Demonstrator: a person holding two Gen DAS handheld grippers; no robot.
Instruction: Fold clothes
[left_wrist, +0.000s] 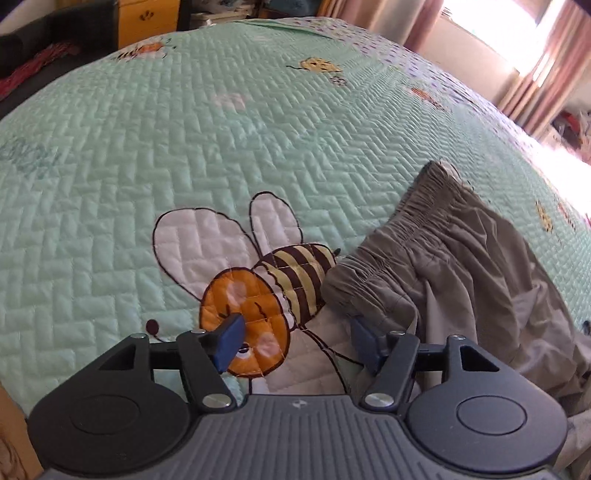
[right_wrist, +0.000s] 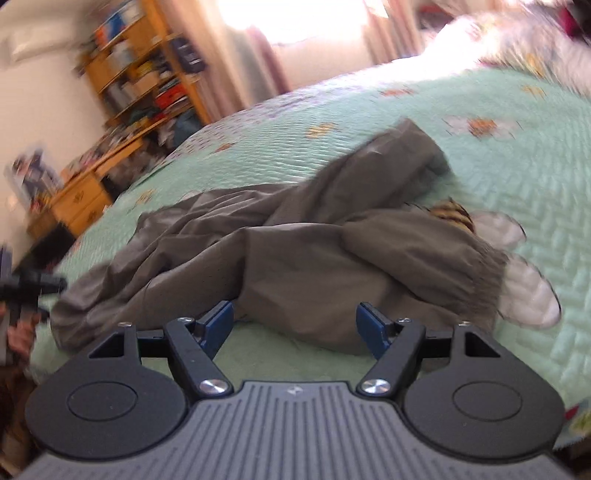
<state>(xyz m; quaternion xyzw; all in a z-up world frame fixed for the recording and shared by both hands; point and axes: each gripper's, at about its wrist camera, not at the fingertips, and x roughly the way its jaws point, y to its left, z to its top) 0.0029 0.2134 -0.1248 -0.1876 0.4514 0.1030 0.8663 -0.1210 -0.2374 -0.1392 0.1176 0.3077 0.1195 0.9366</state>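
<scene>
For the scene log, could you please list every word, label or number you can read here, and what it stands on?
None can be read.
Quilt: faded blue-green lettering near its left edge, too blurred to read.
Gripper body: a small pale emblem, no letters.
Bookshelf: spines and boxes, blurred.

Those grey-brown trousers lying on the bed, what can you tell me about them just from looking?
The trousers are grey-brown, of thin, smooth-looking woven cloth, with a gathered elastic waistband. They lie unfolded and crumpled on the green quilted bedspread, creased and bunched, one part stretching away across the bed. The waistband end covers part of a large embroidered bee. Only the bedspread touches them: the right gripper has its jaws open just short of the near edge, and the left gripper, also open, holds nothing.
</scene>
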